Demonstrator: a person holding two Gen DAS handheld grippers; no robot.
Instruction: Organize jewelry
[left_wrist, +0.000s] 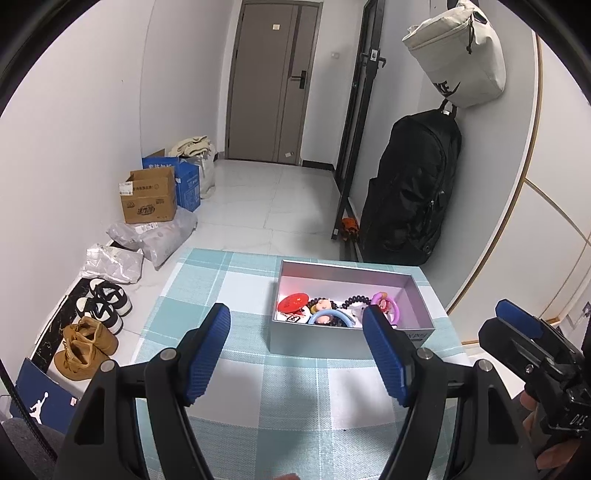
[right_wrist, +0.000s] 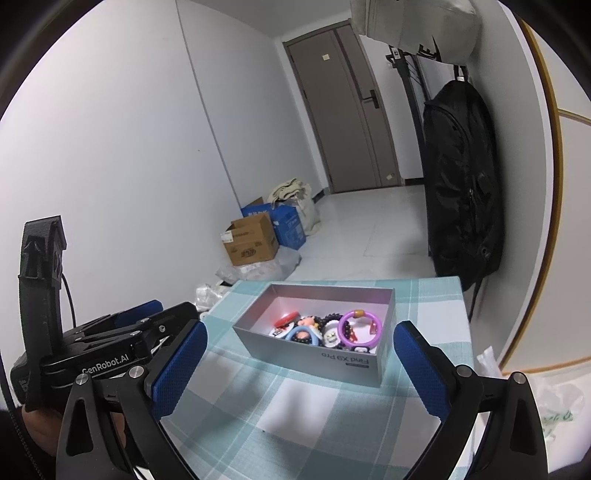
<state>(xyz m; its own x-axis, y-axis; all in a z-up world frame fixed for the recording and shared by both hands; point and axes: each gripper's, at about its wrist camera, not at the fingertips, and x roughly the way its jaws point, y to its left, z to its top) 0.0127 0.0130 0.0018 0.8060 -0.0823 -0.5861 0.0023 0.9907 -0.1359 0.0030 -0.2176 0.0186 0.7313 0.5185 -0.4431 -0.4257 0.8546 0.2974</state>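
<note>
Jaws apart above checked tablecloth (left_wrist: 258, 376); perhaps tiled floor (left_wrist: 280, 199) beyond.

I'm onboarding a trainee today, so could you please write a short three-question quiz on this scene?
1. True or false: the left gripper is holding a bracelet.
2. Where does the purple ring lie? A) on the tablecloth B) in the grey box C) on the floor
3. Fill in: the right gripper fingers are ____.

Key: 1 false, it is open and empty. 2 B. 3 open.
</note>
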